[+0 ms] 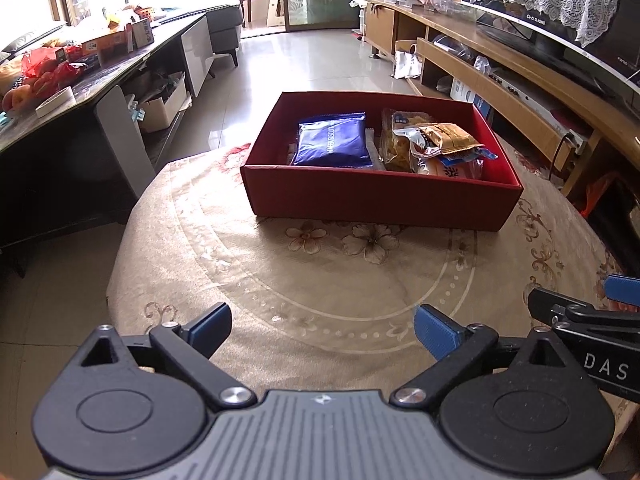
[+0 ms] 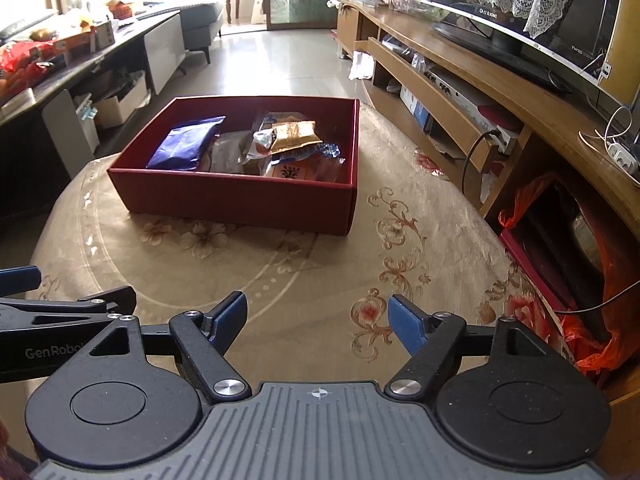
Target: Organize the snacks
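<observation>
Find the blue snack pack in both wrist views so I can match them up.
Left wrist: blue pack lies in the left half of the red box, just above centre of the picture.
Right wrist: blue pack lies at the box's left end, left of centre.
Shared landmark: the gold pouch on top of the pile to its right.

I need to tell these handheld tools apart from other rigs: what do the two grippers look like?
Both match: the left gripper and right gripper have blue ribbed pads on black angular fingers, silver pivot screws, two round black housings and a grey ribbed centre plate. White lettering marks their sides. No cables or sleeves show.
</observation>
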{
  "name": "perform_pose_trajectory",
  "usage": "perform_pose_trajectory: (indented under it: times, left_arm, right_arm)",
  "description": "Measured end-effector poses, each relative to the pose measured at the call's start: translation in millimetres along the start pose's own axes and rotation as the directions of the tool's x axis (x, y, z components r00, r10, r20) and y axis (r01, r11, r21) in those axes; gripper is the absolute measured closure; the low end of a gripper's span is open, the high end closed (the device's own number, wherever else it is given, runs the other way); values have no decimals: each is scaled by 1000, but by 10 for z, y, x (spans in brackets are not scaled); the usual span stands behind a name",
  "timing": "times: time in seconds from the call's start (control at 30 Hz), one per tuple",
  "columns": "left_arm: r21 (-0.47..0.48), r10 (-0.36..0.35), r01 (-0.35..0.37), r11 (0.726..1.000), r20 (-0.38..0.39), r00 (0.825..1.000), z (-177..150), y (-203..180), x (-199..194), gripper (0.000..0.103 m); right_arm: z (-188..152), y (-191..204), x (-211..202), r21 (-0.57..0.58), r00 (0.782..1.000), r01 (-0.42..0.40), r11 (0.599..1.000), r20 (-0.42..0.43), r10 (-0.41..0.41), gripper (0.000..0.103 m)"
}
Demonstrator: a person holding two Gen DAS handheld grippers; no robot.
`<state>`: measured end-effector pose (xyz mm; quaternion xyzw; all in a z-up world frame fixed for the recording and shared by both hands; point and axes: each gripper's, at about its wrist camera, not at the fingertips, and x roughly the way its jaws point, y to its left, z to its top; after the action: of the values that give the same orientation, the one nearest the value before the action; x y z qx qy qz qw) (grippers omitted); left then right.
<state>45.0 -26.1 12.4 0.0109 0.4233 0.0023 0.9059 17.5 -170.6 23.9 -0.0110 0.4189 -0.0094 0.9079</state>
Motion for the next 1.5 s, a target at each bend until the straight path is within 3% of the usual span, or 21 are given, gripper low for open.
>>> perform_pose_trajectory:
  times: [0.63,1.07,1.5]
  left_arm:
    - [8,24,-25,1000,28,999,-118,22,-137,7]
    - [-2,68,-68,998,-20,997,-229,91,-101,7]
    - [41,124,-123,992,-12,992,-334,5,-233,7]
  right_arm:
    - [-71,29,-58,-16,1000,-13,1000,1,14,20]
    - [-103,-48,28,-9,999,2,1000,-34,-2,17]
    - [-141,-113,-9,-10,999,-10,1000,-38,9,14]
